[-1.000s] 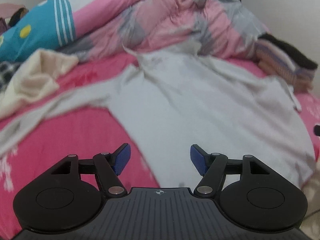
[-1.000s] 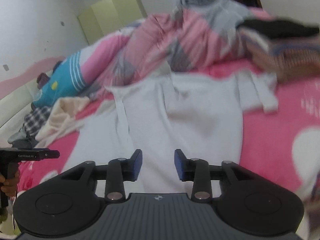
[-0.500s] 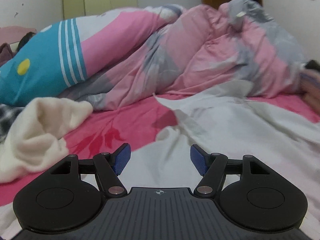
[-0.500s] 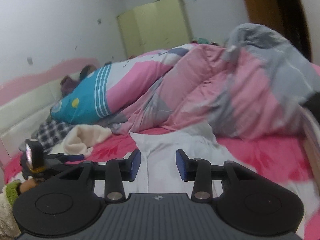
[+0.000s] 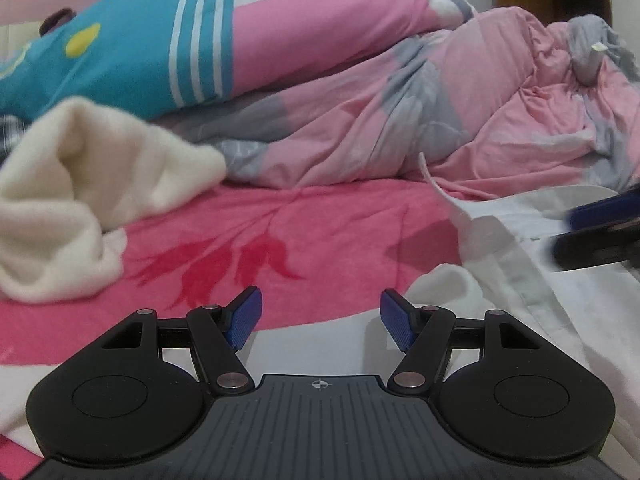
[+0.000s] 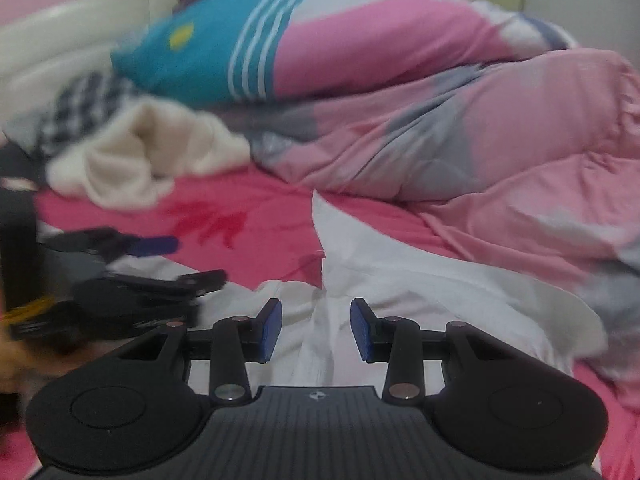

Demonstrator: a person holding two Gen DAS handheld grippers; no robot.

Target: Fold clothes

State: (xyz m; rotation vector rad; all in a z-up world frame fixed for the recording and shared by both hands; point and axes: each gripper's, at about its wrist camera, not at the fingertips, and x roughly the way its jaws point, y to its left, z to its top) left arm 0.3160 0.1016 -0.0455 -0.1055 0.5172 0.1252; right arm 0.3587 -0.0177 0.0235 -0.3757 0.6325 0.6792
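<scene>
Here the white shirt (image 6: 400, 280) lies spread and rumpled on the pink bed sheet (image 5: 280, 232), its collar end toward the heaped pink and grey quilt (image 5: 400, 120). The left tool (image 5: 320, 324) hovers low over the shirt's left edge, jaws standing wide with nothing between them. The right tool (image 6: 316, 330) sits over the middle of the shirt near the collar, jaws at a narrower gap, empty, the pads clear of the cloth. In the right wrist view the left tool appears blurred at the left margin, beside the shirt; in the left wrist view the right tool (image 5: 600, 236) shows as a dark blur at the right margin. Both tools are angled downward, probably so that each can pinch a shoulder or edge for the first fold. A cream fleece garment (image 5: 80, 200) is bunched apart on the sheet, likely awaiting its turn. A blue and pink pillow (image 5: 180, 40) rests behind the quilt.
</scene>
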